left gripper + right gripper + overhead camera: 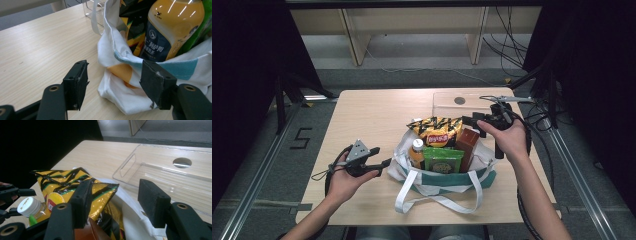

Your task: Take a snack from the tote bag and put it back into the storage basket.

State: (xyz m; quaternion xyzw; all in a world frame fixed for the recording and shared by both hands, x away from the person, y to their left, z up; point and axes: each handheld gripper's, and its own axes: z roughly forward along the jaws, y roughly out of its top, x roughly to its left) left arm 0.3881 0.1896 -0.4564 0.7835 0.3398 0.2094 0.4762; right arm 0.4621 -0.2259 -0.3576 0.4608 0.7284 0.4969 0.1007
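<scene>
Chip bag [435,131], yellow and black, stands in the tote bag [439,181] on the counter [367,115]; it looks light, crinkly and crushable, best pinched at its top seam. Right gripper [113,202] has fingers spread, empty, the bag's corner just beyond them. Left gripper [117,85] straddles the tote's rim, fingers apart.

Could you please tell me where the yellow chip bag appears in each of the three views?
High view: chip bag centre, at the tote's back.
Left gripper view: top centre, behind the bottle.
Right gripper view: left of centre.
Shared landmark: orange drink bottle.
</scene>
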